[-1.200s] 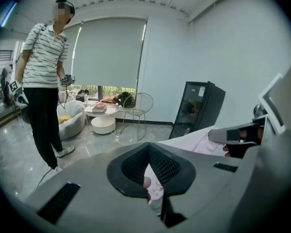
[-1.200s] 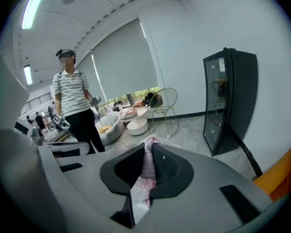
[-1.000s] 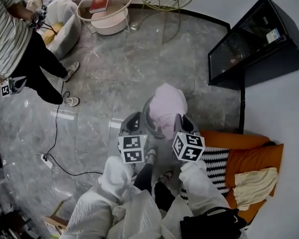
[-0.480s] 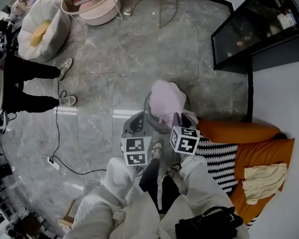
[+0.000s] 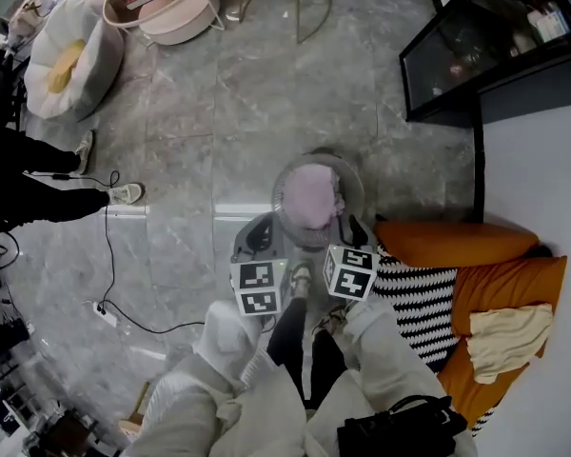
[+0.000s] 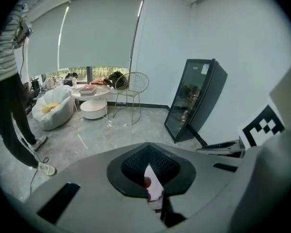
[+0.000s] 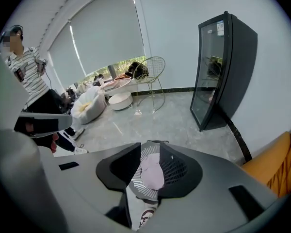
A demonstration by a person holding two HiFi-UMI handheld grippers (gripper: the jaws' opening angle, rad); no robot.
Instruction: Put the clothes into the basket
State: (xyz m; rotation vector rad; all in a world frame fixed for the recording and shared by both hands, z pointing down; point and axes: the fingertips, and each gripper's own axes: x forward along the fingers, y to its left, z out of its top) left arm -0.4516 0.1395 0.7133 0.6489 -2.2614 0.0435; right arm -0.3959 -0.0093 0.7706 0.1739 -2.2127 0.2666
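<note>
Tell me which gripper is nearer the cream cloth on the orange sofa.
Right. The right gripper is at the basket's sofa-side rim; the left gripper is at the rim's far side, farther from the cream cloth on the orange sofa.

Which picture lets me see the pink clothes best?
The head view. It looks straight down on the pink garment lying inside the round basket. The right gripper view shows only part of it through the gap between the jaws. The left gripper view shows what may be a thin sliver of it.
</note>
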